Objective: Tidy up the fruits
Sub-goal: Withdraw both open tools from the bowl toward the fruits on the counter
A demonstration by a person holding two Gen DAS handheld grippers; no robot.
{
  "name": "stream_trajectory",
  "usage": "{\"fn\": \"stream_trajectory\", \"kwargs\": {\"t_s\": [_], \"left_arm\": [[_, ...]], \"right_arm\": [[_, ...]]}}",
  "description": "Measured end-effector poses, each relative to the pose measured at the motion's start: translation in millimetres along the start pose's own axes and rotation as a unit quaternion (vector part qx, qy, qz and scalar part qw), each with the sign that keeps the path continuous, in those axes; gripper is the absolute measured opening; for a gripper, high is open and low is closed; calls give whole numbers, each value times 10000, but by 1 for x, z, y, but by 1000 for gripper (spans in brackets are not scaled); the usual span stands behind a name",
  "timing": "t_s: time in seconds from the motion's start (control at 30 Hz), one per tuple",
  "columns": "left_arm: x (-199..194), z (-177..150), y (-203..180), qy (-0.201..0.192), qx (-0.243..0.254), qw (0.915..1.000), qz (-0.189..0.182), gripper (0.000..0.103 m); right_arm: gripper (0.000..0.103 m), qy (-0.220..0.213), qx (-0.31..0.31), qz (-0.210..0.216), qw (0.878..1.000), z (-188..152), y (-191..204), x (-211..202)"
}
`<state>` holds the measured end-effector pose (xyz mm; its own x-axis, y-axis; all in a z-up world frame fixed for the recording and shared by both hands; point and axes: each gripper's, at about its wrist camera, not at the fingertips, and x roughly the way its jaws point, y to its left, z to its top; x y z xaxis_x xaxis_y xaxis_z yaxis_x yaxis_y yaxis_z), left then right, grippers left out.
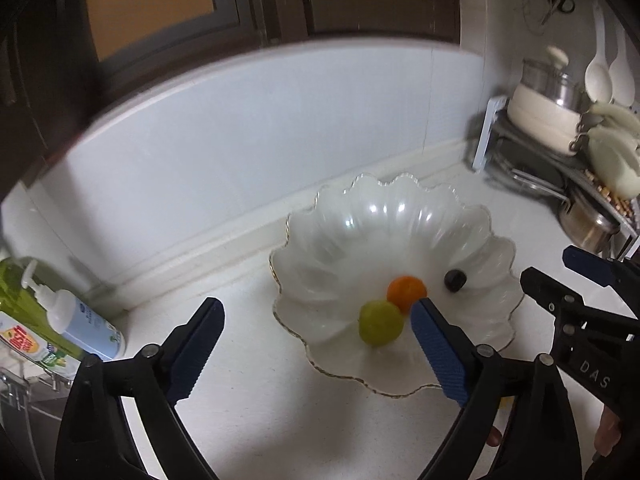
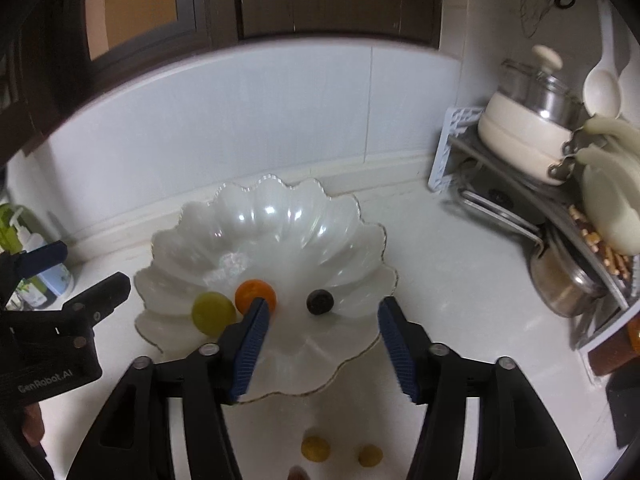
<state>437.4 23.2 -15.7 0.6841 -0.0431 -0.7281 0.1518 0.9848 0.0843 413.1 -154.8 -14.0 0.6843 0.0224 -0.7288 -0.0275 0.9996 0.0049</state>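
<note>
A scalloped glass bowl [image 1: 384,216] [image 2: 280,216] stands on the white counter. It holds a green fruit [image 1: 379,322] [image 2: 212,313], an orange fruit [image 1: 405,290] [image 2: 253,290] and a small dark fruit [image 1: 455,279] [image 2: 319,301]. My left gripper [image 1: 316,328] is open and empty, over the bowl's near left rim. My right gripper [image 2: 322,320] is open and empty, above the bowl's near edge; it also shows in the left wrist view [image 1: 560,276]. Two small yellow fruits [image 2: 315,449] [image 2: 370,455] lie on the counter in front of the bowl.
Soap and detergent bottles [image 1: 68,320] stand at the left by a sink. A rack with pots [image 2: 532,136] and a steel pan [image 2: 568,284] fills the right corner. A tiled wall and dark window frame run behind.
</note>
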Motion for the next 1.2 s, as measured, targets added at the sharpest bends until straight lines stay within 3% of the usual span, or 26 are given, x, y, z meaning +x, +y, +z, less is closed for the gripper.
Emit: {"fn": "stream_trajectory", "kwargs": {"t_s": [0.67,0.83,1.2], "left_arm": [[-99,-29,-17,-992,494,9934,-293,101],[-121,-44,-21,-1171,431,9919,-239,101],[-163,-87,-49,-1431,130,9895,-141,101]], "right_arm": [[62,-888,445,-342,9945,-43,-5,-108],[62,-1109,485,-532,9912,-60,-15,-131],[62,-1381,373,-530,9883,-96,-39,-170]]}}
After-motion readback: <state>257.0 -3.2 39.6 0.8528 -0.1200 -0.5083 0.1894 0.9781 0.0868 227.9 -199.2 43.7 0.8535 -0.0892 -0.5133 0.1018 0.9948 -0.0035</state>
